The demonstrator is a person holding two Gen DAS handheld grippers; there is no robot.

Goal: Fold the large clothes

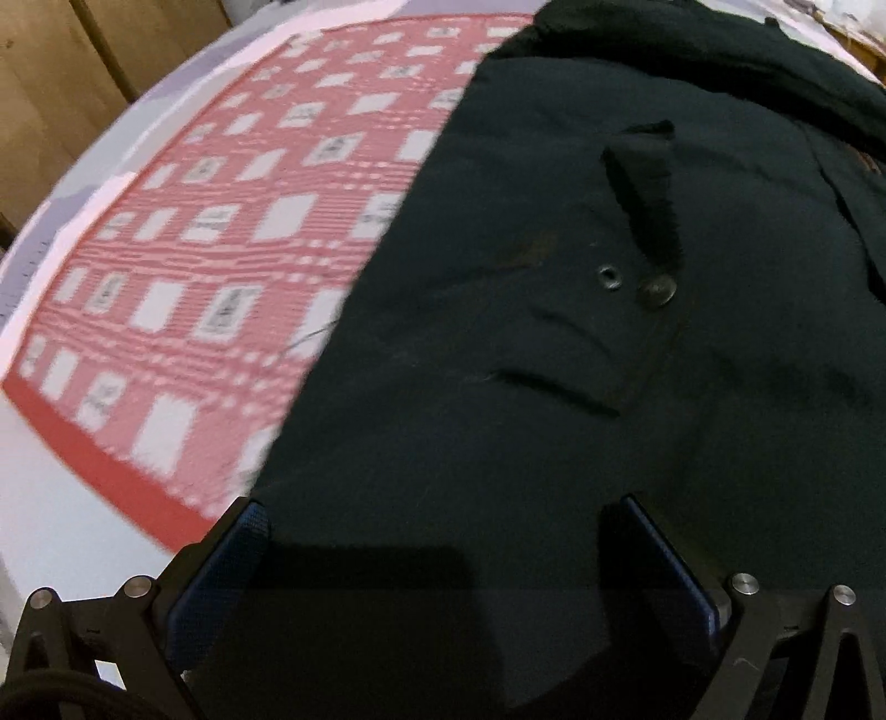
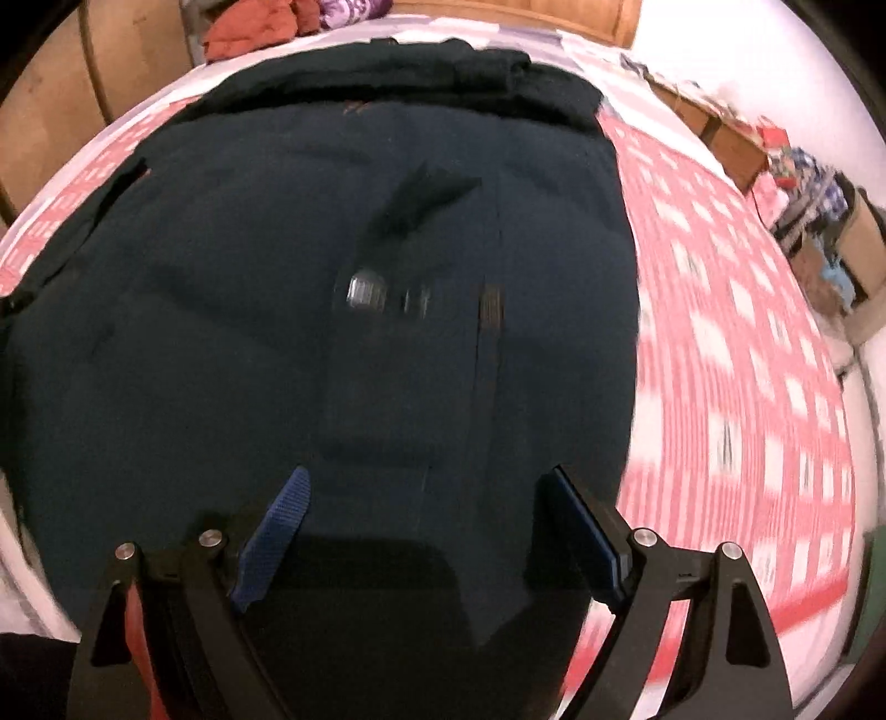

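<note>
A large dark garment lies spread flat on a red and white patterned cloth. It has metal snaps and a dark tab near its middle. My left gripper is open and empty just above the garment, close to its left edge. In the right wrist view the same garment fills the frame, with blurred snaps. My right gripper is open and empty above it, near its right edge.
The patterned cloth covers a white surface. Cardboard boxes and clutter stand at the far right. A pile of red and purple clothes lies beyond the garment. Wooden panels stand at the left.
</note>
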